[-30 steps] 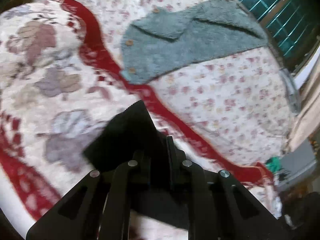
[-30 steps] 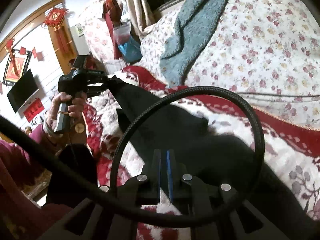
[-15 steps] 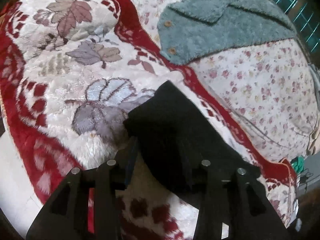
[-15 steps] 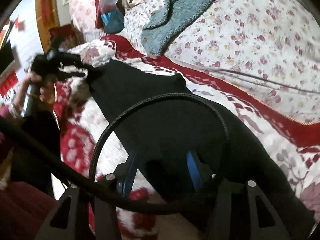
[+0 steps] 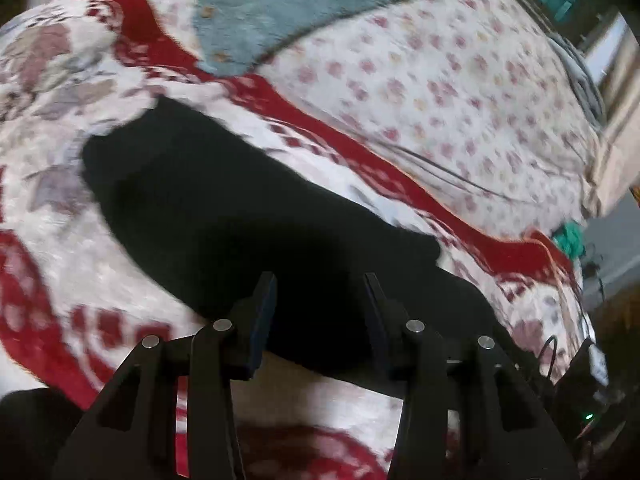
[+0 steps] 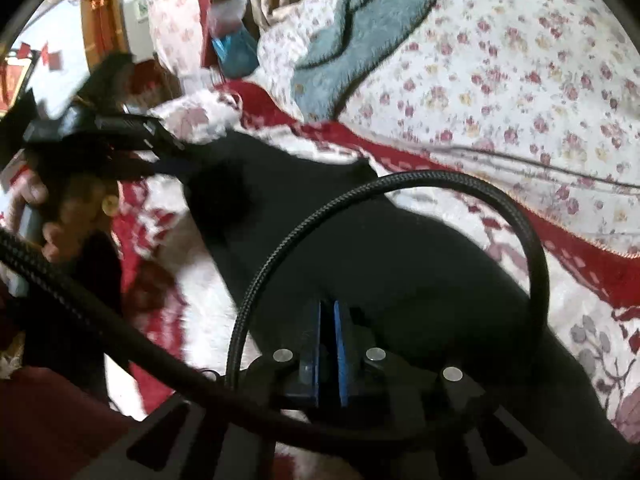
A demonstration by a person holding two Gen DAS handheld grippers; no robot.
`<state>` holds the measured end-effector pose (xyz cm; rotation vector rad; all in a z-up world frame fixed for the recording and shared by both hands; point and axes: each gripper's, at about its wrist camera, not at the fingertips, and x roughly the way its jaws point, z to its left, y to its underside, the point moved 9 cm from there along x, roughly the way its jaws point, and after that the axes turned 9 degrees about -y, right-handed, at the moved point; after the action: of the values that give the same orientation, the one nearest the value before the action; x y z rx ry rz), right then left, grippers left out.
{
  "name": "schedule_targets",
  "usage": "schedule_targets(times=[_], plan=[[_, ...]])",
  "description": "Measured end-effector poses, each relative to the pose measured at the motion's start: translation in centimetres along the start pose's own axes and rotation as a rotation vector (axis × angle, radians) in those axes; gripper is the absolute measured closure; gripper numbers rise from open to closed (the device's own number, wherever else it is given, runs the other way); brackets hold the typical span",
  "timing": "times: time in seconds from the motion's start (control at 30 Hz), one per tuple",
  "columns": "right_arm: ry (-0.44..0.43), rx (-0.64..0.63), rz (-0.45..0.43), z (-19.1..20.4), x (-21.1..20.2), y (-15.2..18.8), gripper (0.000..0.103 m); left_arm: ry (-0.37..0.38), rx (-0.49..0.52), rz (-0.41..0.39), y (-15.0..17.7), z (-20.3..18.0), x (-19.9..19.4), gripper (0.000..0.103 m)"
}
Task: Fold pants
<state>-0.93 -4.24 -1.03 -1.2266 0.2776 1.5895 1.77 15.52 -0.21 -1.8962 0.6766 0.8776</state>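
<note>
The black pants [image 5: 240,216] lie stretched across the red and white flower blanket; they also show in the right wrist view [image 6: 380,248]. My left gripper [image 5: 320,288] is open, its fingers apart just above the near edge of the pants, holding nothing. It also shows in the right wrist view [image 6: 168,152] at the far end of the pants. My right gripper [image 6: 327,316] is shut with its blue pads pressed together over the near edge of the pants; black cloth sits between them.
A grey-green fleece cardigan [image 5: 304,12] lies on the flowered quilt [image 5: 460,92] beyond the pants. A black braided cable [image 6: 400,184] loops in front of the right camera. The bed's edge and room clutter lie at the left [image 6: 100,40].
My left gripper has opened, let go of the pants and pulled back. My right gripper opened half a second ago and is shut again on the pants' edge. The pants now lie flatter.
</note>
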Motion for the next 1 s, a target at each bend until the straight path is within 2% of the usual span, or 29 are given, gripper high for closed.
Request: schedule_targets(times=[0.13,0.2,0.27,0.37,0.4,0.43,0.53,0.6,0.63,0.67,0.73,0.87,1.0], plan=[[-0.067,0.024,-0.037,1.6,-2.6,-0.4,0.102,0.035,0.045,-0.013,0.6,-2.8,-0.5,0.06],[-0.101,0.039,-0.027,2.2,-2.7,0.1,0.102,0.05,0.048,-0.005,1.1,-3.7,-0.3,0.061],[-0.057,0.029,-0.004,2.0,-2.2,1.0,0.102,0.046,0.067,0.014,1.7,-4.2,0.2,0.06],[0.167,-0.038,0.03,0.3,-1.7,1.7,0.091,0.057,0.061,0.049,2.7,-4.4,0.7,0.06],[0.194,-0.062,0.047,0.0,-1.5,1.8,0.079,0.077,0.046,0.074,3.3,-4.6,0.9,0.06],[0.212,-0.103,0.073,0.1,-1.1,2.0,0.071,0.093,0.035,0.094,3.8,-4.7,1.0,0.061],[0.226,-0.168,0.082,0.9,-0.7,2.3,0.061,0.15,0.005,0.154,5.7,-5.2,1.2,0.058],[0.272,-0.216,0.094,0.8,-0.6,2.7,0.061,0.181,0.0,0.201,7.3,-5.9,1.4,0.057],[0.31,-0.259,0.116,0.6,-0.4,3.1,0.06,0.199,-0.001,0.225,8.0,-6.2,1.5,0.053],[0.319,-0.28,0.129,0.6,-0.2,3.5,0.06,0.22,-0.002,0.244,8.4,-6.6,1.6,0.048],[0.309,-0.287,0.108,0.2,-0.3,3.8,0.06,0.257,-0.006,0.277,9.2,-7.6,1.9,0.047],[0.342,-0.227,0.046,-1.8,-0.9,3.0,0.06,0.243,-0.001,0.258,9.1,-9.0,2.3,0.046],[0.261,-0.119,-0.003,-2.9,-1.4,2.5,0.06,0.249,-0.034,0.268,8.9,-9.9,3.0,0.044]])
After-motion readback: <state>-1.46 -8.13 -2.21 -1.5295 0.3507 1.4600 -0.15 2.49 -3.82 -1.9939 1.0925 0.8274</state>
